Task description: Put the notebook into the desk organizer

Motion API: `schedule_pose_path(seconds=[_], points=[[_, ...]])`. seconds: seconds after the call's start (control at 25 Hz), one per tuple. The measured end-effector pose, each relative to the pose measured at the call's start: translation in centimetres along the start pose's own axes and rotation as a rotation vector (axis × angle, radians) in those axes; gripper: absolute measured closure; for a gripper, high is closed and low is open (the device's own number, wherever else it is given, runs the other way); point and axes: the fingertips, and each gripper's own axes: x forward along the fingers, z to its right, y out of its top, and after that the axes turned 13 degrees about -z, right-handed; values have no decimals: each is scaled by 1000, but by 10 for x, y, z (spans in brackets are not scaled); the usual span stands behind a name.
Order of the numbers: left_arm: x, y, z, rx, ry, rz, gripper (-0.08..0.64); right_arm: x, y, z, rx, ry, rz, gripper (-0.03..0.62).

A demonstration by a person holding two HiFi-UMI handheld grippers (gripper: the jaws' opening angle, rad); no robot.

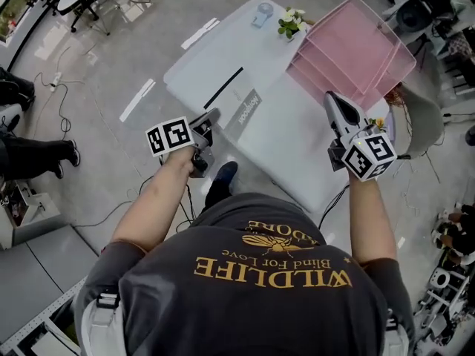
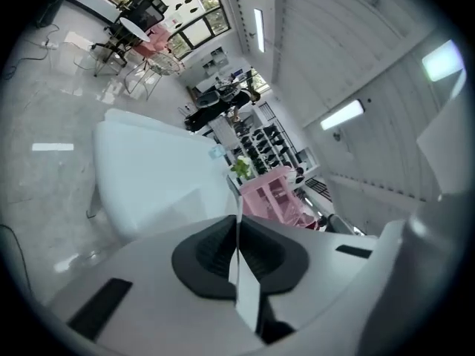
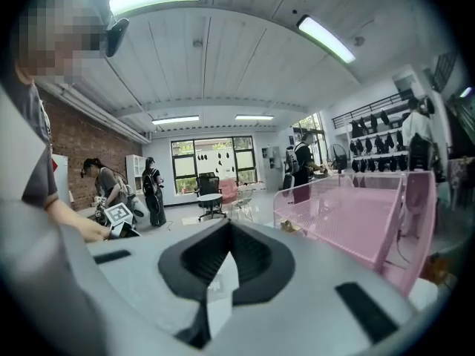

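While left tool (image 1: pixel 211 117) and right tool (image 1: pixel 331 99) pinch notebook (image 1: pixel 297 147), flowers (image 1: pixel 292 19) beside organizer (image 1: pixel 356 54)

The left grey two-jaw gripper (image 1: pixel 212 117) sits at about 9 o'clock in the head view, carried on the bare left forearm (image 1: pixel 156 195). It noses toward 1 o'clock, with its black-and-white marker cube (image 1: pixel 169 136) trailing behind. Its black ribbed pads (image 2: pixel 211 254) are pressed together. The right grey two-jaw gripper (image 1: pixel 332 99) sits at about 3 o'clock on the bare right forearm (image 1: pixel 371 213) and aims toward 11 o'clock. Its jaws are likewise closed tip to tip.
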Motion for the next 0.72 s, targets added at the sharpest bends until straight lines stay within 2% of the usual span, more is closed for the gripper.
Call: schedule_pose_path(seconds=[0.24,0.48,0.6,0.72], points=[[12,48,116,127,-149,16,551,-46,36,34,-4,-70,67,592],[14,70,202,250,-285,23,551,-90,39,47,-4,-160,127,592],[38,90,255,305,-323,12,551,-120,55,73,4,-215,153,592],[73,105,291,328,-330,4,551,-145,63,96,22,-261,173,592]])
